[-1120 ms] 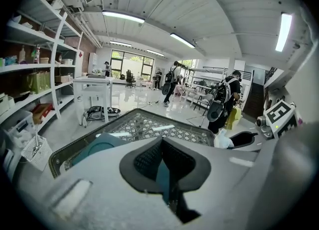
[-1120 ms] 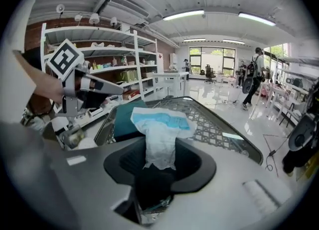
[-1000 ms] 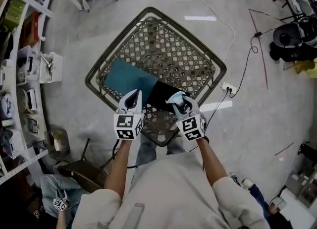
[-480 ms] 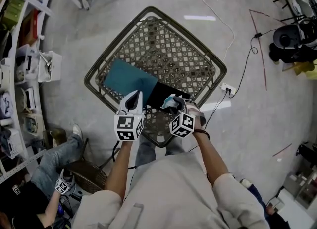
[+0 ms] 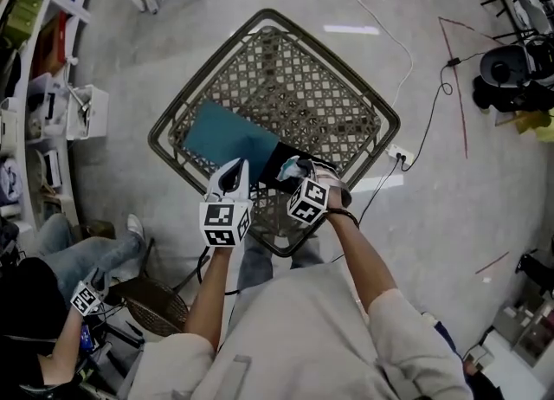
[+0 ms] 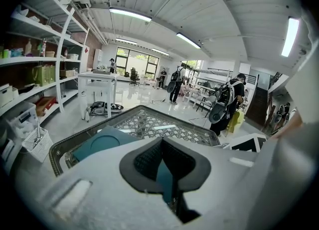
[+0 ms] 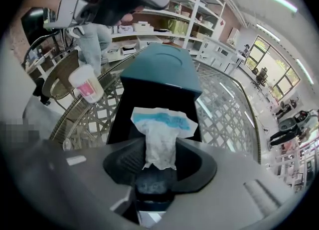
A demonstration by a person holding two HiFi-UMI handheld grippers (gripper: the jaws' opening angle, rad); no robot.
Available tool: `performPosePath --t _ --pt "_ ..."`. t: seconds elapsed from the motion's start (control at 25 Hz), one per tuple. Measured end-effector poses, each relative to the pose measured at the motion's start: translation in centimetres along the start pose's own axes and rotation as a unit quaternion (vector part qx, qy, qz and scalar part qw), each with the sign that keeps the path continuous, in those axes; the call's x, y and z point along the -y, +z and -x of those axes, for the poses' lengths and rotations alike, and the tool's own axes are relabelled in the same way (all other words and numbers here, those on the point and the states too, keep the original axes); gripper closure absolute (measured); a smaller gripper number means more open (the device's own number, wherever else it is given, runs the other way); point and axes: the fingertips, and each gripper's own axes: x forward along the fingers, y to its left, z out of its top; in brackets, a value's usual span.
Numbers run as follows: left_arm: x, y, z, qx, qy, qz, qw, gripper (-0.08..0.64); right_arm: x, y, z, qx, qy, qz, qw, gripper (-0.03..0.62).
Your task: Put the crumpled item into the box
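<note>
Jaws of right gripper point(image 7: 158, 167) clamp crumpled item point(image 7: 162, 129) over box point(image 7: 124, 109); left gripper's point(image 6: 162, 167) pressed together.

Grey floor point(image 5: 450, 216) carries lattice table point(image 5: 294, 78); on it, open black box point(image 5: 279, 163) at 6 o'clock, teal lid point(image 5: 227, 134) at 9.

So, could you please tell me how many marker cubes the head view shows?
3: the left gripper's cube, the right gripper's cube, and a third cube with a person at bottom left. Others may be hidden.
</note>
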Motion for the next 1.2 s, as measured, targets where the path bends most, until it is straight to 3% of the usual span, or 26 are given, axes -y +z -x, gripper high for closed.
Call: performPosePath --t 0.44,0.68,1.2 --pt "-0.2 -0.4 0.0 0.000 -0.001 0.006 1.0000 0.555 0.0 0.0 -1.6 -0.024 0.024 0.000 0.999 0.429" --pt "-0.4 -0.2 0.2 0.000 -0.001 0.005 1.0000 0.555 0.0 0.9 -0.7 0.000 0.026 -0.017 1.000 0.364" --pt "1.6 1.5 0.4 0.008 -0.014 -0.007 0.9998 0.555 1.6 2.0 4.3 0.061 -0.028 -0.052 0.996 0.370"
